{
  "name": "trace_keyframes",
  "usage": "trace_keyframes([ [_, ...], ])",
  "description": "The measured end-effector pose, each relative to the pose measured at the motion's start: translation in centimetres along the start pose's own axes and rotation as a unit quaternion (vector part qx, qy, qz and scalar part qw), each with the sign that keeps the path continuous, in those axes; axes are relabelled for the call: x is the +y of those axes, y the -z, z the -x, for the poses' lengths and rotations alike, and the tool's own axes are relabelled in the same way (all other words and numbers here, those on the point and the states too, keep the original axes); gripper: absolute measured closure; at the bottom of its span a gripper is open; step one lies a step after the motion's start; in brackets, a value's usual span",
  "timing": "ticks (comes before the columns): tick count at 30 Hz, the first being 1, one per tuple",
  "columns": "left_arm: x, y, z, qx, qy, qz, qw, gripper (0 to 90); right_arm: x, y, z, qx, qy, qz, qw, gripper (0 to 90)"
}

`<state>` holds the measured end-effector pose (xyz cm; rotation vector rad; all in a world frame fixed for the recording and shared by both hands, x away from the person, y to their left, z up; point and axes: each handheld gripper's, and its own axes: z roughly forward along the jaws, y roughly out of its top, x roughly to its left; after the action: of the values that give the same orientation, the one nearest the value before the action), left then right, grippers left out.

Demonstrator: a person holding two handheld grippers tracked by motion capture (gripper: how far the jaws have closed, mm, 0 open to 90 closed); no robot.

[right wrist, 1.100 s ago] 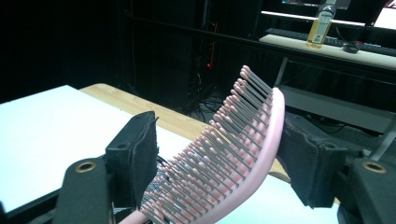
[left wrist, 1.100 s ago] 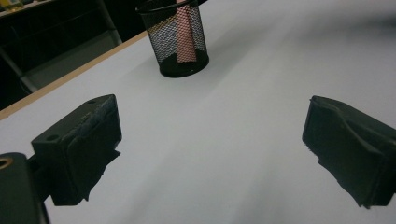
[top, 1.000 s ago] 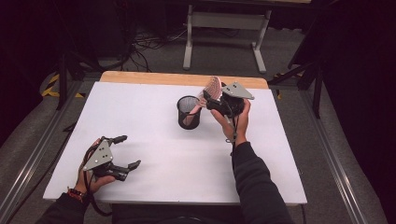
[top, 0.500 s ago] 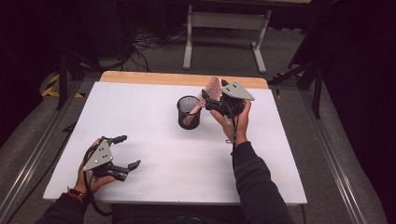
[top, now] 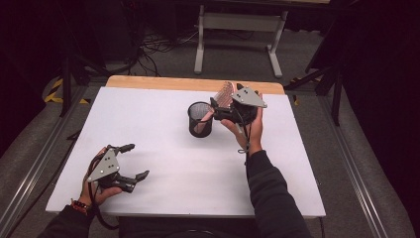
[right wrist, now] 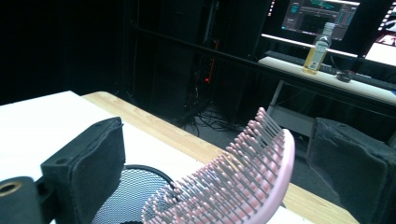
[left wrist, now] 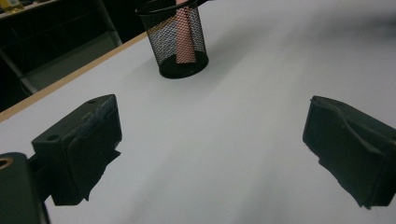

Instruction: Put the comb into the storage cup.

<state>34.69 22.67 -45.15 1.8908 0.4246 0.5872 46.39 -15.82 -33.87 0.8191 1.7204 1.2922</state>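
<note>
While we held the right gripper (top: 216,106) above the table's far half, its jaws had just been opening, and they stood wide with the pink brush (top: 225,92) between them. In the right gripper view the brush head (right wrist: 243,182) lay tilted across the gap, bristles up, with dark space between it and each pad (right wrist: 100,158), so we read the grip as released; whether the brush's back brushed the right-hand pad we could not quite tell from that angle. The handle (left wrist: 185,39) stood down inside the black mesh cup (top: 200,119), leaning, its end near the cup's floor. The cup sat upright just past the middle of the white table (top: 163,163), at about nine o'clock from our right gripper and touching nothing else.

Our left gripper (top: 133,161) rested low at the table's near left corner, roughly at seven o'clock from the cup and well apart from it. Its jaws stood wide open, with bare tabletop between the pads (left wrist: 88,140), and the cup lay at about eleven o'clock in its own view.
</note>
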Motion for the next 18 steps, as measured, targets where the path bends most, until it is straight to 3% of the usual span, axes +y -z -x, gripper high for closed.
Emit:
trace_keyframes([
  [11,0.0,0.1,-0.1,-0.001,0.001,0.001,1.0000,5.4,0.5,0.6,-0.3,0.018,0.005,0.012,0.9998,2.6],
  [18,0.1,0.2,0.0,0.001,0.001,0.003,1.0000,5.5,0.8,1.4,-0.3,0.018,0.014,0.013,0.9997,2.5],
])
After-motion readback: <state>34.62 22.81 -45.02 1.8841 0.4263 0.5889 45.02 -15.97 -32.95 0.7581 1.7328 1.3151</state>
